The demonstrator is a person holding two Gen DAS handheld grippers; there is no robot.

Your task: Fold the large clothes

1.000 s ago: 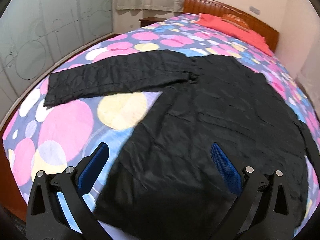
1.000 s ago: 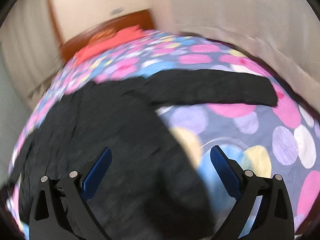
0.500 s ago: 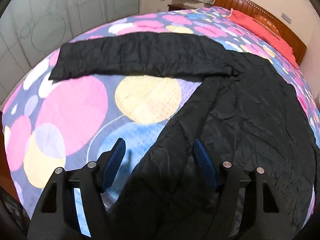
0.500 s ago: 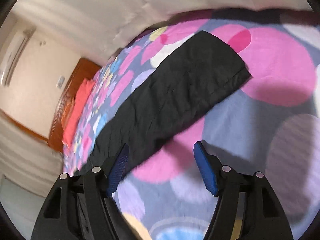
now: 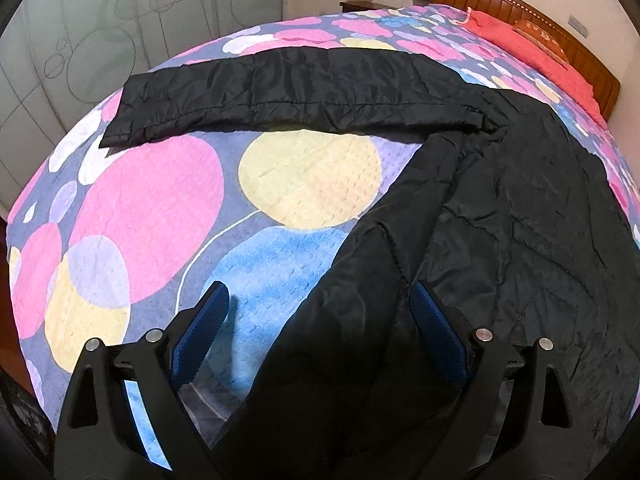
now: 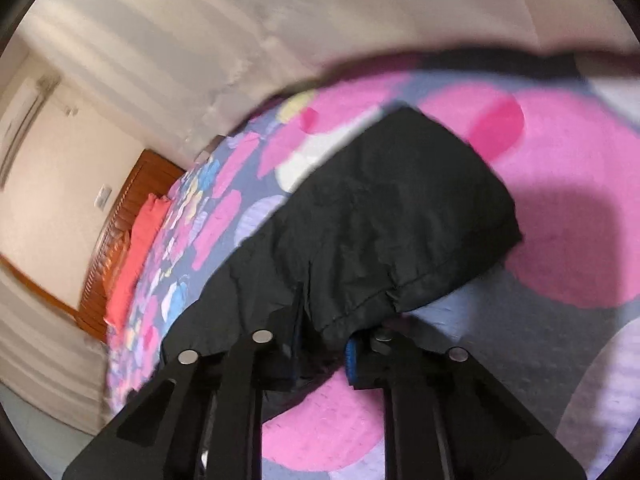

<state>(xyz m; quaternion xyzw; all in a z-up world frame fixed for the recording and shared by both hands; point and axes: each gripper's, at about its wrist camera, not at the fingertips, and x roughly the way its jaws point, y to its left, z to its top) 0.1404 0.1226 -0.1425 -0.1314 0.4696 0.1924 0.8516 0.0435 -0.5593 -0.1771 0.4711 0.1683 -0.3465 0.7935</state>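
Observation:
A large black quilted jacket [image 5: 500,216] lies spread on the bed, one sleeve [image 5: 288,92] stretched out to the left. My left gripper [image 5: 320,320] is open, its blue pads [image 5: 436,332] either side of the jacket's lower side edge, just above the cloth. In the right wrist view the other sleeve [image 6: 400,216] lies across the bedspread. My right gripper [image 6: 324,344] is shut on the seam edge of that sleeve near its cuff; the fingertips are mostly hidden by the fabric.
The bed carries a bedspread [image 5: 152,208] with large pink, yellow and blue circles. A red pillow [image 5: 532,40] and wooden headboard [image 5: 520,4] are at the far end. Frosted glass panels [image 5: 80,40] stand to the left, a curtain [image 6: 240,40] beyond the bed's right side.
My left gripper moved lower and closer to the jacket's side edge, jaws narrowing a little. My right gripper swung to the far sleeve, dropped onto it and shut on its edge.

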